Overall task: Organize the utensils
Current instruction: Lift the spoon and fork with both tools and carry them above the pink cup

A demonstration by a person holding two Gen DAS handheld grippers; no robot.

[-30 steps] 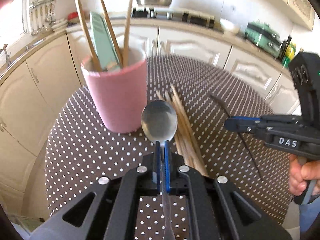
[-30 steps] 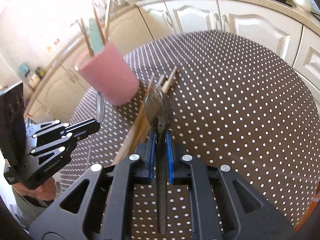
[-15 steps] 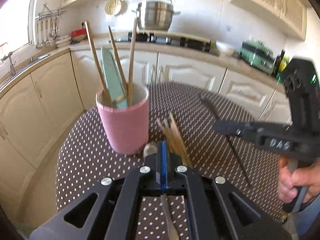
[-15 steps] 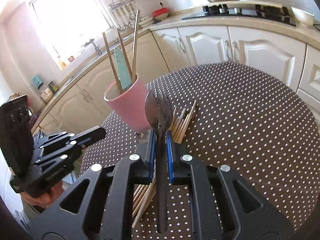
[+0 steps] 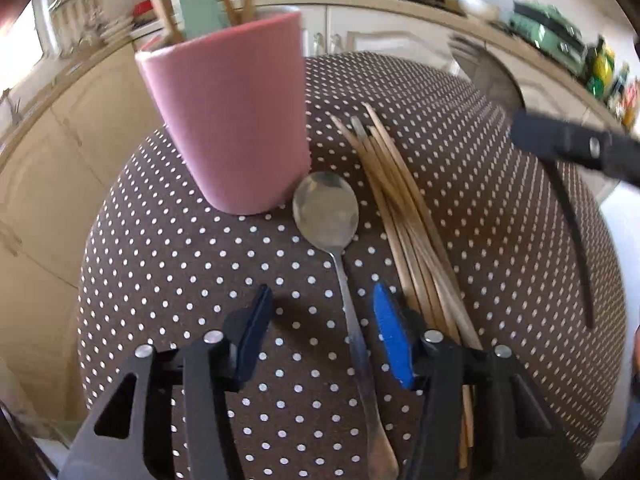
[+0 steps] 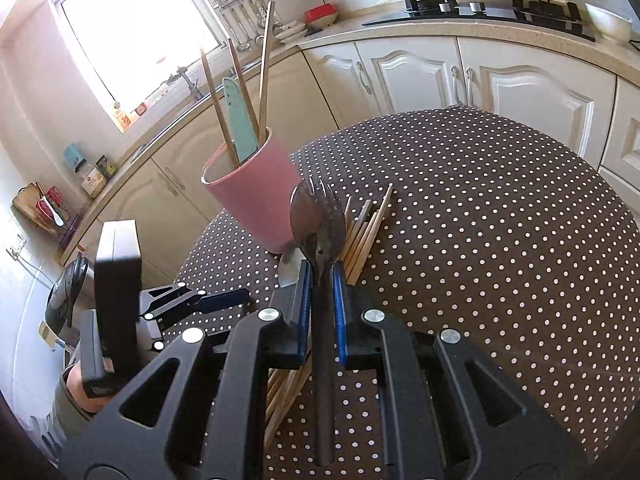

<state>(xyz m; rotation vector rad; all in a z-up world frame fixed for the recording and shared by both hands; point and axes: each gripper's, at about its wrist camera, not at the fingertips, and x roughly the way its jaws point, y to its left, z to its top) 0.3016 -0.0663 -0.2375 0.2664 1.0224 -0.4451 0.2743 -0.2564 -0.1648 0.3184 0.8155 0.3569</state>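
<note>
A silver spoon (image 5: pixel 326 210) lies on the dotted tablecloth, its bowl against the foot of the pink cup (image 5: pixel 232 120). My left gripper (image 5: pixel 320 292) hangs low over the spoon's handle. Its jaws are opening, and the handle runs between the blue pads without touching either. A bundle of wooden chopsticks (image 5: pixel 404 220) lies just right of the spoon. My right gripper (image 6: pixel 322 270) is shut on a dark fork (image 6: pixel 318 220), held upright above the table near the cup (image 6: pixel 256 196). The cup holds wooden sticks and a mint-green utensil.
The round table (image 6: pixel 480 220) has a brown cloth with white dots. Cream kitchen cabinets and a counter curve around it, with a hob at the back. A hand holds the left gripper (image 6: pixel 224 300) at the lower left of the right wrist view.
The left gripper came down toward the table and its jaws parted. The spoon it was holding now lies on the cloth. The right gripper tilted upward slightly, still holding the fork.
</note>
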